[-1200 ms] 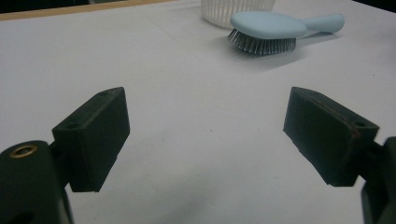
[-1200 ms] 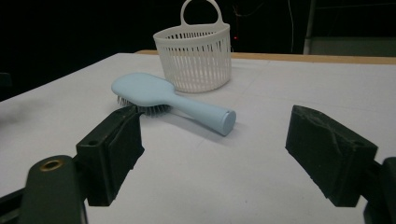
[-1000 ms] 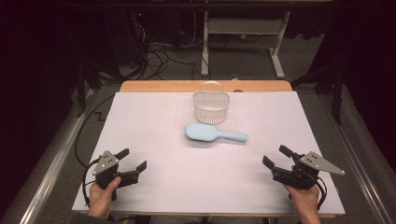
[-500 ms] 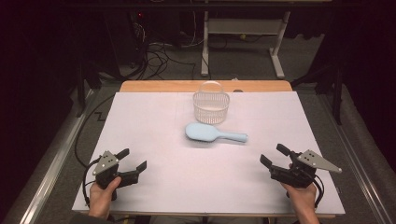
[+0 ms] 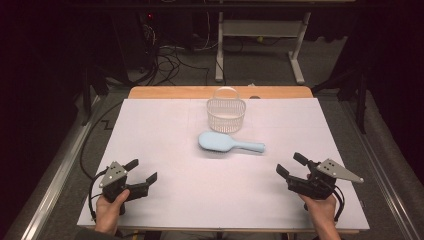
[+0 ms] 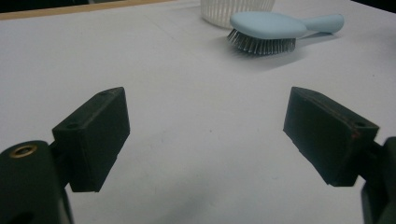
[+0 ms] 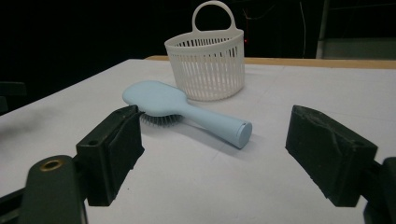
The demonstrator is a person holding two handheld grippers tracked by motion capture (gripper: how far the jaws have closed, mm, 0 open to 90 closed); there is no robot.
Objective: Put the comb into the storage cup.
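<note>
A light blue hairbrush lies bristles down at the middle of the white table, its handle pointing right. Just behind it stands a white slatted basket with a loop handle. My left gripper rests near the front left, held in a hand, open and empty. My right gripper sits at the front right, also open and empty. In the left gripper view its jaws stand wide with the hairbrush and basket far ahead. The right gripper view has the hairbrush and basket beyond its spread jaws.
The white table has a bare wooden strip along its far edge. Metal rails run along the left and right sides. Beyond the table are floor cables and a white desk frame.
</note>
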